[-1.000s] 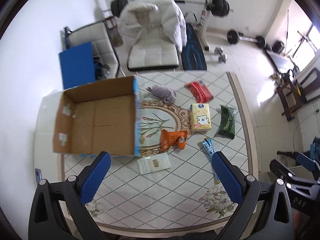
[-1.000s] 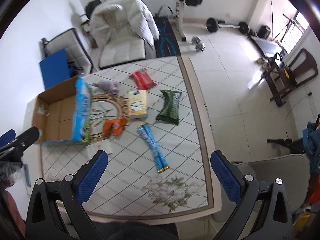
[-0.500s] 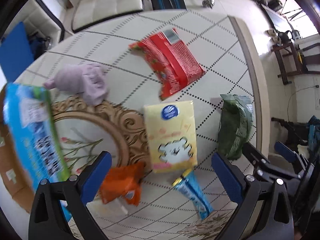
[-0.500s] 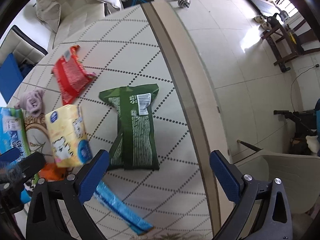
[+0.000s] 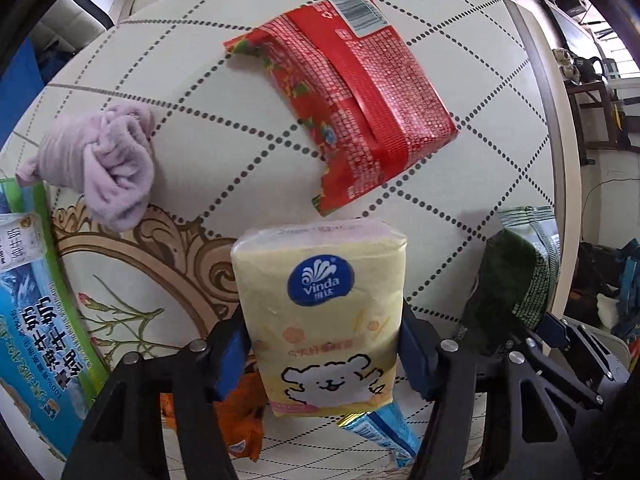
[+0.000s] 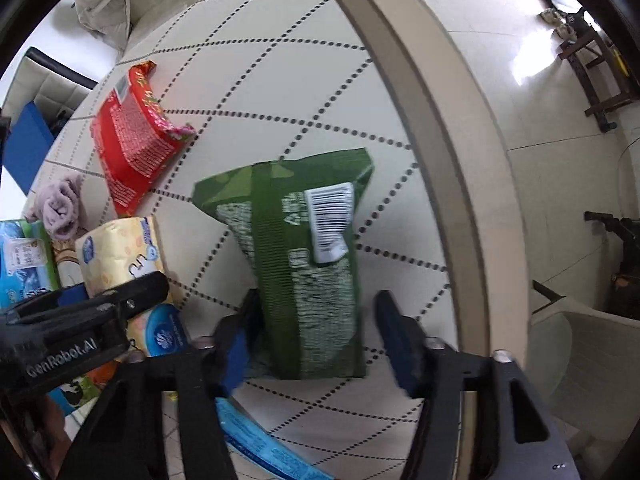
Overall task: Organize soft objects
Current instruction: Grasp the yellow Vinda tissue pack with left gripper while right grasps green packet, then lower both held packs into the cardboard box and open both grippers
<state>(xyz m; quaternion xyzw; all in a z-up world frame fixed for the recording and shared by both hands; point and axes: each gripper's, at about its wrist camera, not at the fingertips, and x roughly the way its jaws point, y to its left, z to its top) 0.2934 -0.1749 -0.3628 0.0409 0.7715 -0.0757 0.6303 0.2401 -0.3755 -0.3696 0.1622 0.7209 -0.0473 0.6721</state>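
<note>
My left gripper (image 5: pixel 324 356) is shut on the yellow tissue pack (image 5: pixel 324 312), its blue pads pressing both sides; the pack also shows in the right wrist view (image 6: pixel 120 252). My right gripper (image 6: pixel 312 340) straddles the lower end of the green packet (image 6: pixel 304 260), its jaws a little apart from the sides. The green packet also shows at the right of the left wrist view (image 5: pixel 516 280). A purple cloth (image 5: pixel 100 164) and a red packet (image 5: pixel 352 96) lie further back on the table.
A cardboard box with a blue printed side (image 5: pixel 36 312) stands at the left. An orange packet (image 5: pixel 236 416) and a blue packet (image 5: pixel 380 432) lie under the left gripper. The table's right edge (image 6: pixel 440 120) runs close to the green packet.
Both grippers dropped down to the table. The left one closed on the yellow tissue pack. The right one came down around the green packet and narrowed.
</note>
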